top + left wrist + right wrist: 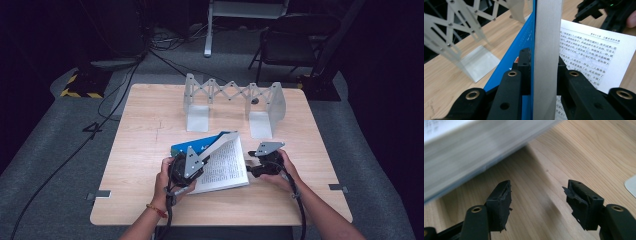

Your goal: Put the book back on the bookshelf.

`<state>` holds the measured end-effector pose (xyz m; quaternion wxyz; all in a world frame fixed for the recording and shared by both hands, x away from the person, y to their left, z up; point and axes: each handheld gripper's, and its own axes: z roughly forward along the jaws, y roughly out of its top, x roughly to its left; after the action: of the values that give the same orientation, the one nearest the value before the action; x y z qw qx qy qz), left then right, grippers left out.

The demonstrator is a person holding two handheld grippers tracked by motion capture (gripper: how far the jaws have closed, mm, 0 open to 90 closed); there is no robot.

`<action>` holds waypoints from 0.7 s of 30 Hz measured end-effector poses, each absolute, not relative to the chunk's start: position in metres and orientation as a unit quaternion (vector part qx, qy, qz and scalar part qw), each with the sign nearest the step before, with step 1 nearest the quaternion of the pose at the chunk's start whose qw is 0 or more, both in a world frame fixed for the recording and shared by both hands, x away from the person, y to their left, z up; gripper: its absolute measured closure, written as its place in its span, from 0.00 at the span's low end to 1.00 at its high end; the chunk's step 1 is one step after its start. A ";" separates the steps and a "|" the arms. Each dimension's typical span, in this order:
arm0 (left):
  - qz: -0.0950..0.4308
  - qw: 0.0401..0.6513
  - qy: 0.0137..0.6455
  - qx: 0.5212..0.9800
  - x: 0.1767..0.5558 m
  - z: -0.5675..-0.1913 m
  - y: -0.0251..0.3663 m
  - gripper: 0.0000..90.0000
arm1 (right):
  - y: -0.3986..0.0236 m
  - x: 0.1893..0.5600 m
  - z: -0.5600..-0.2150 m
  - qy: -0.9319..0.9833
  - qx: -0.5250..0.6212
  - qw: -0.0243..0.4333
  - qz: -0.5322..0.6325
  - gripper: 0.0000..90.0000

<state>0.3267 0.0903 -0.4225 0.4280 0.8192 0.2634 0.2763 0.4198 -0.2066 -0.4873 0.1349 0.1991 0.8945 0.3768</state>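
An open book (227,167) with printed pages lies near the front middle of the wooden table (145,125). Its blue cover (192,145) and a thick block of pages are lifted at the left side. My left gripper (196,162) is shut on that lifted block; in the left gripper view the black jaws clamp the pale page edges (547,37) and the blue cover (524,42), with the printed page (589,57) flat beyond. My right gripper (250,170) sits just right of the book, low over the table. Its jaws (536,195) stand open with bare wood between them, and the book's page edge (474,152) lies ahead.
A pale metal expanding book rack (232,97) with two upright ends stands at the back of the table; it also shows as rack (454,32) beside the lifted cover. Behind the table are a dark chair (295,35) and cables (120,85) on the grey floor.
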 end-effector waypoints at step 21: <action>0.188 0.393 0.246 0.866 0.319 -0.421 0.084 0.81 | -0.214 0.396 -0.452 0.839 0.179 0.145 0.492 0.52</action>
<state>0.3192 0.0845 -0.4209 0.3933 0.8658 0.2456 0.1884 0.3962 -0.2138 -0.4522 0.1451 0.1794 0.8394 0.4921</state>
